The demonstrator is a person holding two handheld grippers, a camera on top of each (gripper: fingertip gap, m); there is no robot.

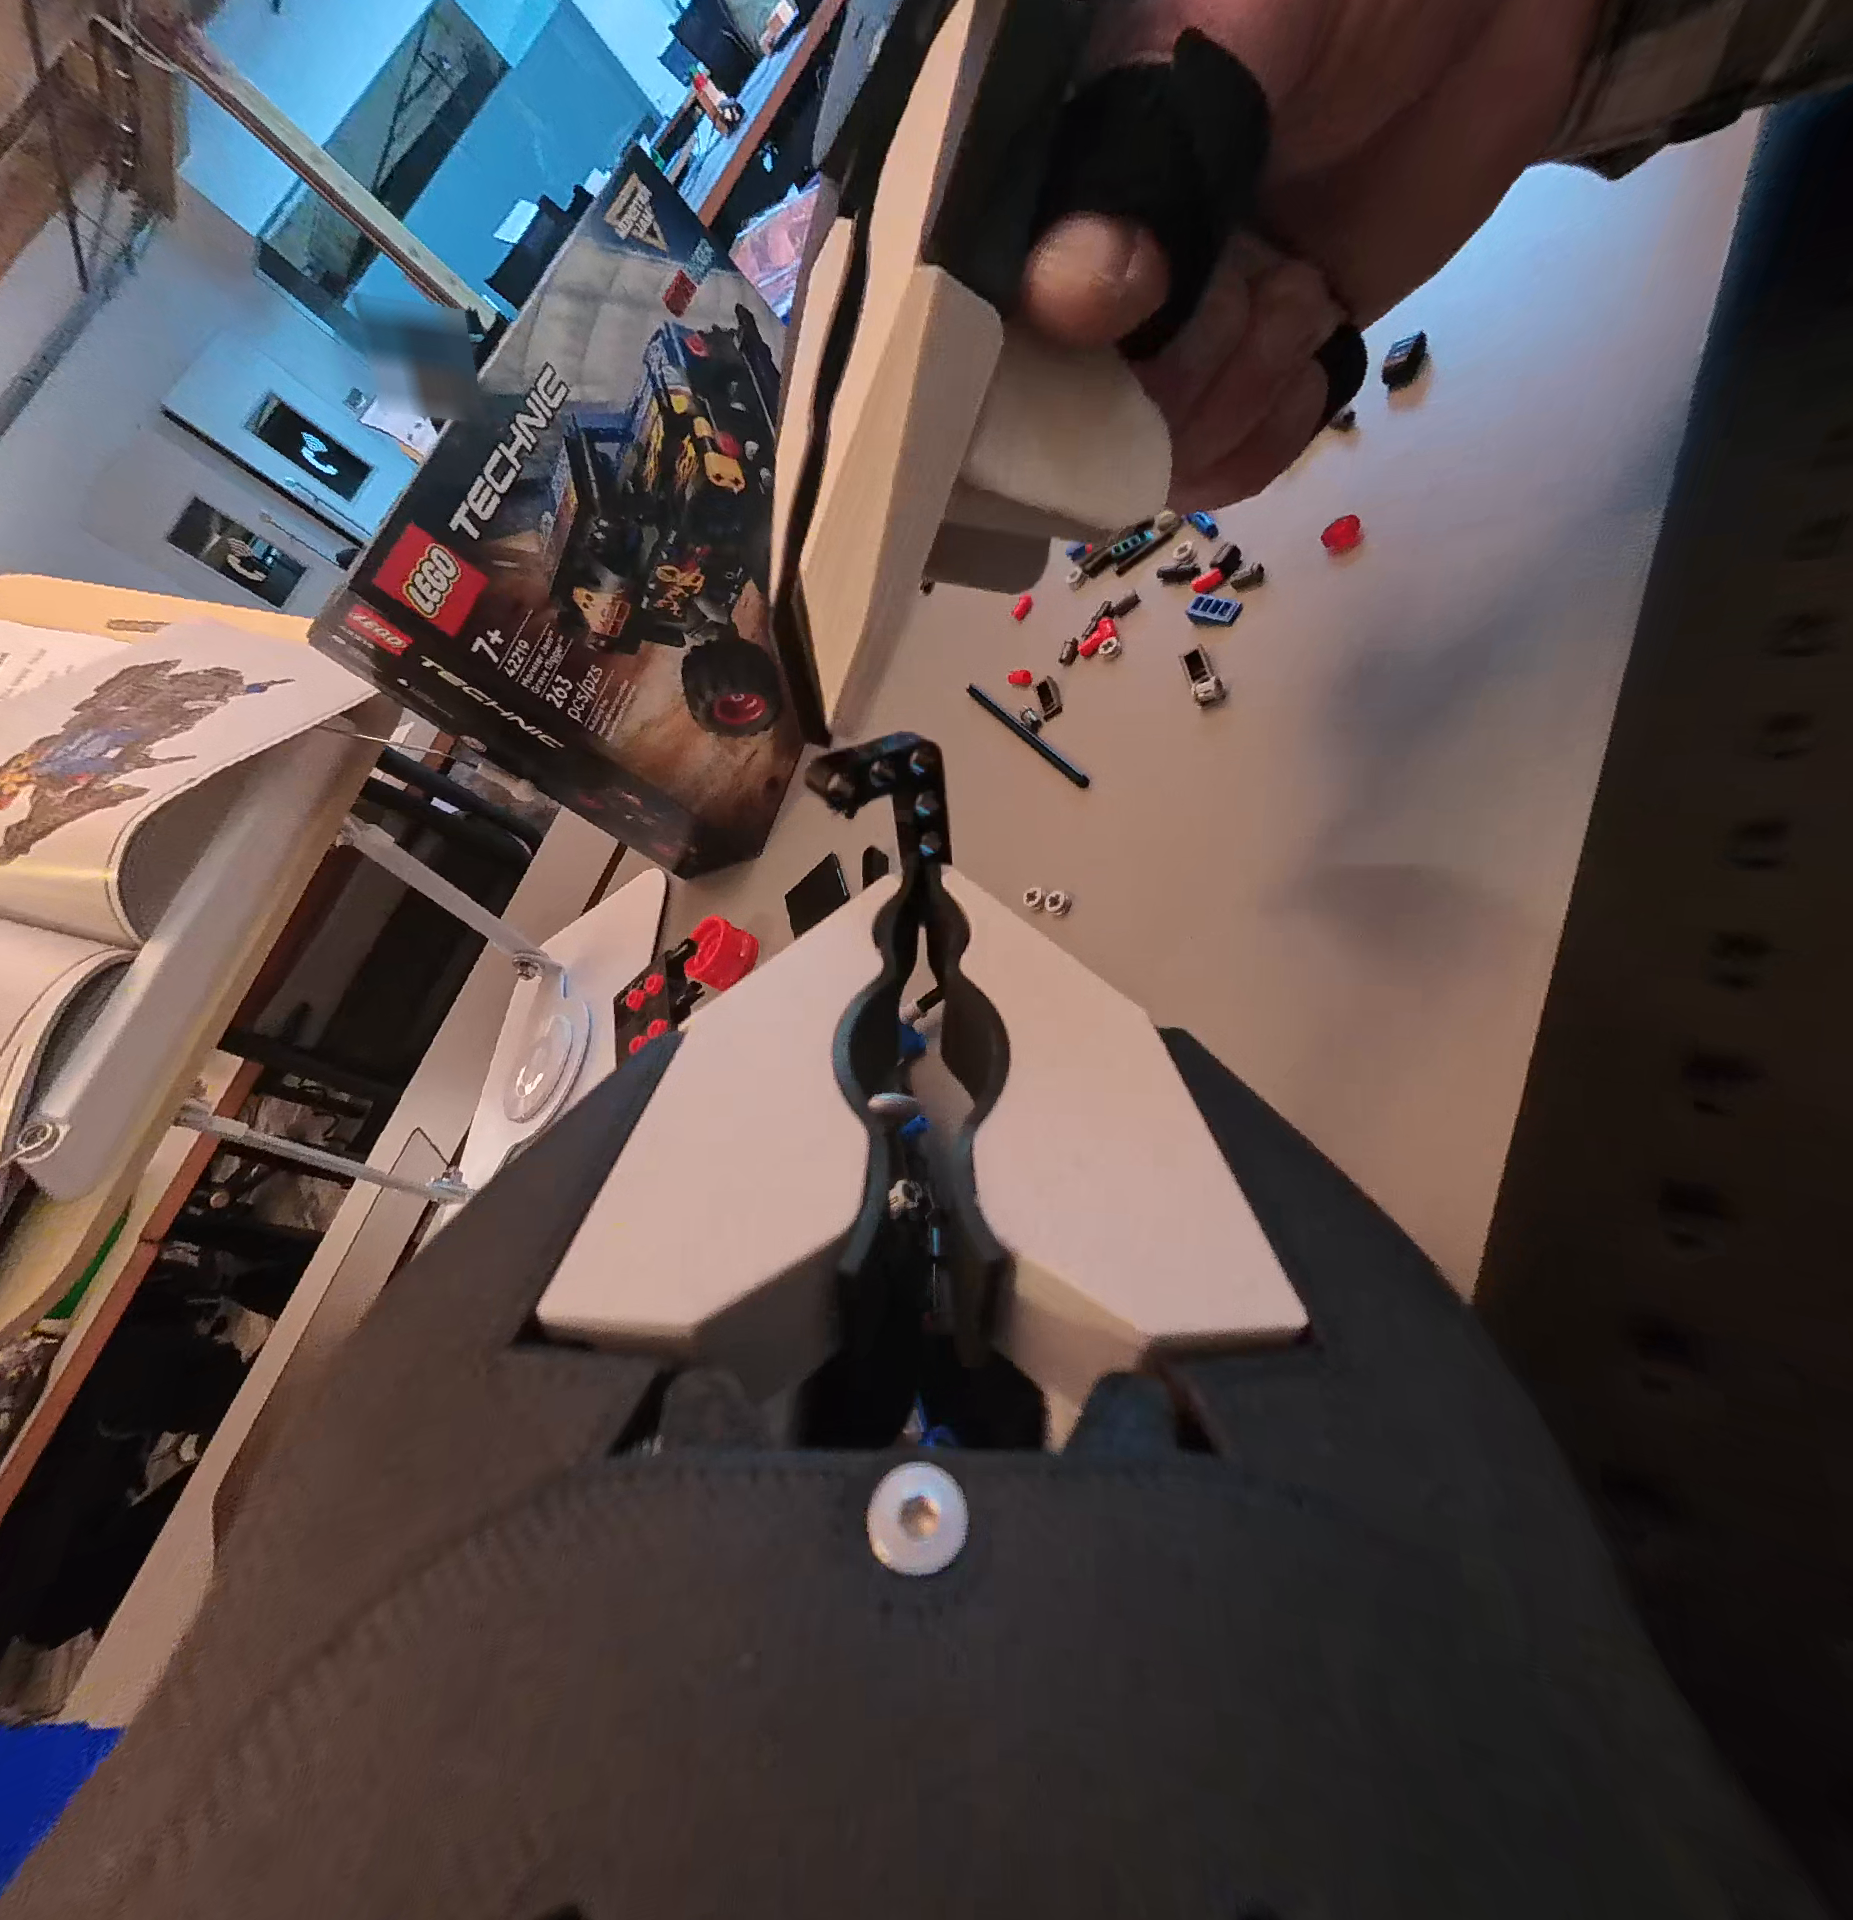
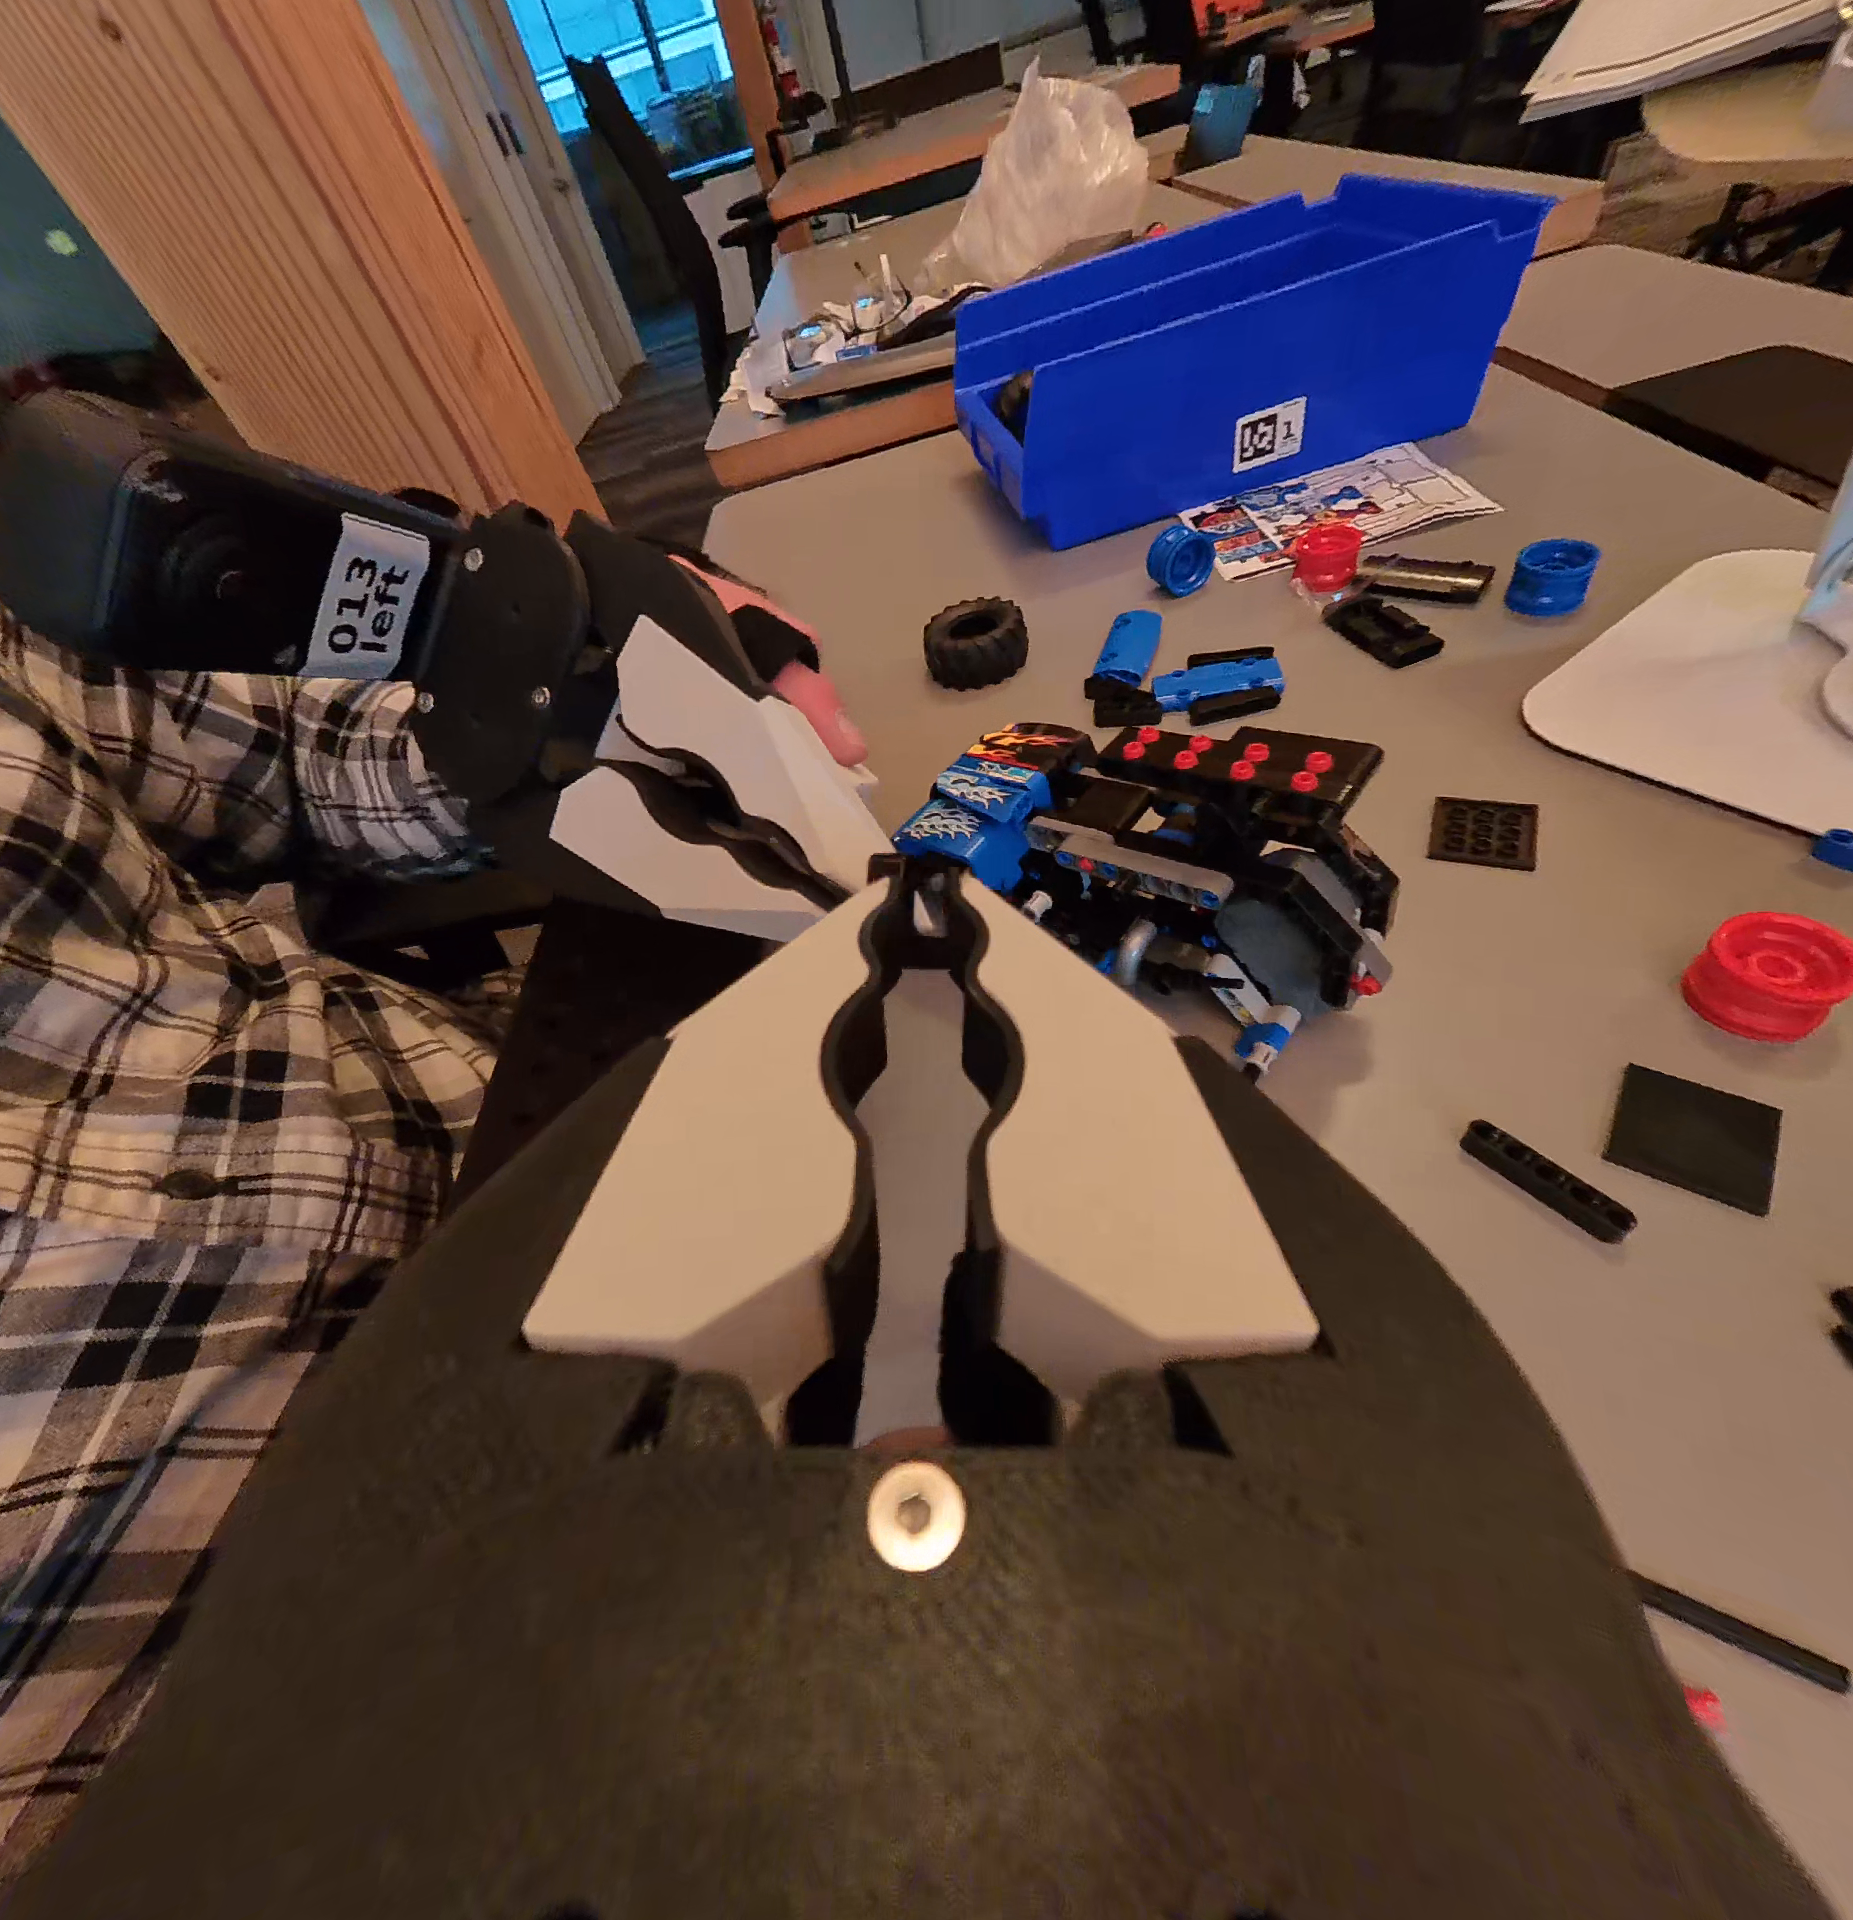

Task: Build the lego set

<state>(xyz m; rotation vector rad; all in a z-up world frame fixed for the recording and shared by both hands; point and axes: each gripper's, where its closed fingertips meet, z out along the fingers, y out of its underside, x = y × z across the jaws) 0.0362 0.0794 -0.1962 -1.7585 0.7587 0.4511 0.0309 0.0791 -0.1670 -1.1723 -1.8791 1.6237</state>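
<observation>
From the left wrist view, the left hand-held gripper (image 1: 917,883) is pinching a black angled beam (image 1: 901,790) by its lower end, so the bent top sticks out past the tips, lifted off the bench (image 1: 1317,935). The right hand-held gripper (image 1: 828,717) hangs just above it, seen edge-on; its tips reach almost to the beam, and whether they touch it cannot be told here. Behind lie a scatter of small loose parts (image 1: 1161,603), a black rod (image 1: 1026,736) and a red hub (image 1: 1341,533), none yet fitted. The set's box (image 1: 589,582) stands at the bench's far edge and an open instruction booklet (image 1: 122,748) sits on a stand beside it.

From the right wrist view, the right hand-held gripper (image 2: 927,904) is pressed nearly together on a small pale piece (image 2: 927,912) at its tips (too small to name), meeting the left hand-held gripper (image 2: 839,883) tip to tip above the bench's near edge. Just beyond them rests the half-built truck (image 2: 1161,873): frame, flame-printed blue panels and a black plate studded with red pins are on, but it lies without wheels. One black tyre (image 2: 974,644), two blue hubs (image 2: 1550,577) and a second red hub (image 2: 1774,971) wait loose, along with black beams, flat panels and a blue bin (image 2: 1213,416).

My judgement: the body is well advanced, and this beam sub-step, the wheels and the remaining trim are left.
</observation>
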